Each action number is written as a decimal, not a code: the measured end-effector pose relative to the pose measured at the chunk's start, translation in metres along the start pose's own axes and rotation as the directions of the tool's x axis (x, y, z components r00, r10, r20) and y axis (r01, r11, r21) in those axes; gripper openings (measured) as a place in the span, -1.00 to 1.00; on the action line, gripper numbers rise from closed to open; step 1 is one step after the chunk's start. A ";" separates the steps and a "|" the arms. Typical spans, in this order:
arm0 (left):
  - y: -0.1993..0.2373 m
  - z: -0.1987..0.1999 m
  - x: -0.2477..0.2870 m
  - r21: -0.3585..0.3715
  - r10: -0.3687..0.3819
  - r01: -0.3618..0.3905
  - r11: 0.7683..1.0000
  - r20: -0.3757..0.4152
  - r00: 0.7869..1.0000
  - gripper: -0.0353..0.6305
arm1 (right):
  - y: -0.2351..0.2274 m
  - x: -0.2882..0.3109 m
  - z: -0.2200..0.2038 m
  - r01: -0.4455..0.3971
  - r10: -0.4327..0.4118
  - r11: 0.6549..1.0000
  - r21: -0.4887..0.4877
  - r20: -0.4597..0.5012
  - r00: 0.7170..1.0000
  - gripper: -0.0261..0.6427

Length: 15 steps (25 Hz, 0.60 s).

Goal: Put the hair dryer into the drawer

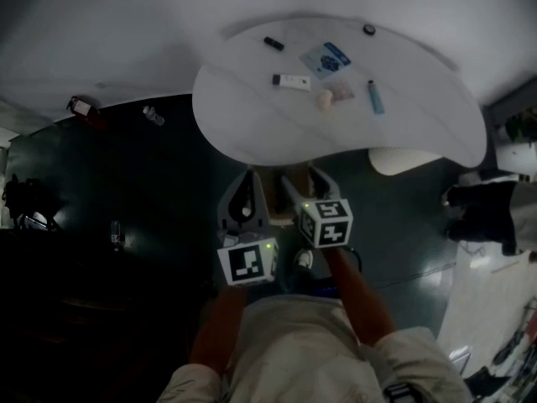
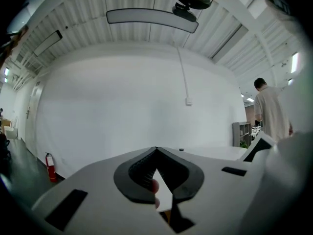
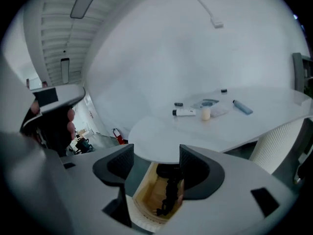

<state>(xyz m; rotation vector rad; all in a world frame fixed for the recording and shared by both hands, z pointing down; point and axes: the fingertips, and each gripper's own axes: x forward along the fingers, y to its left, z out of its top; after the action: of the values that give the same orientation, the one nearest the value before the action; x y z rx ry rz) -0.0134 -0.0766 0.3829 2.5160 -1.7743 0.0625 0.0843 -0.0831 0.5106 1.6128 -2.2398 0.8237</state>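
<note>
Black hair dryer (image 3: 169,190), lying inside pale wooden drawer (image 3: 145,194), drawer open

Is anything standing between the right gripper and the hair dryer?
Nothing visible does. The right gripper has its jaws apart, and between them a dark shape, probably the dryer, lies inside the open drawer under the edge of the table. The way down to it looks free.

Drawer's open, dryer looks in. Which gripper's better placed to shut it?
Right gripper, probably: open jaws face the open drawer holding the hair dryer. Left gripper is shut, aimed at the wall.
</note>
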 end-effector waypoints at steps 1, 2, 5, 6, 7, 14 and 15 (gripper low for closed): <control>-0.003 0.001 0.000 0.000 -0.002 0.002 1.000 -0.001 1.000 -0.89 | 0.001 -0.008 0.007 0.004 -0.004 1.000 -0.020 0.025 1.000 -0.03; -0.006 0.002 -0.001 -0.001 -0.004 0.004 1.000 -0.003 1.000 -0.89 | 0.001 -0.015 0.014 0.009 -0.007 0.999 -0.041 0.048 0.999 -0.03; -0.014 0.005 -0.004 -0.002 -0.012 0.012 1.000 -0.009 1.000 -0.89 | 0.004 -0.041 0.031 0.037 -0.024 0.994 -0.104 0.123 0.992 -0.03; -0.017 0.006 -0.005 -0.002 -0.017 0.017 1.000 -0.010 1.000 -0.89 | 0.004 -0.050 0.037 0.049 -0.031 0.992 -0.118 0.150 0.988 -0.03; -0.020 0.007 -0.005 -0.002 -0.022 0.022 1.000 -0.010 1.000 -0.89 | 0.004 -0.059 0.044 0.063 -0.040 0.990 -0.128 0.176 0.984 -0.06; -0.049 0.022 -0.010 0.011 -0.073 0.073 0.997 0.018 0.997 -0.89 | -0.012 -0.116 0.076 0.164 -0.104 0.973 -0.163 0.324 0.940 -0.32; -0.053 0.024 -0.010 0.012 -0.081 0.081 0.997 0.023 0.996 -0.89 | -0.013 -0.122 0.079 0.171 -0.108 0.972 -0.162 0.340 0.934 -0.36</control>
<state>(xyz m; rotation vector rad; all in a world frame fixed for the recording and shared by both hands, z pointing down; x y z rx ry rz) 0.0333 -0.0509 0.3565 2.6038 -1.6822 0.0387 0.1482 -0.0368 0.3875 1.9030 -2.2952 0.3085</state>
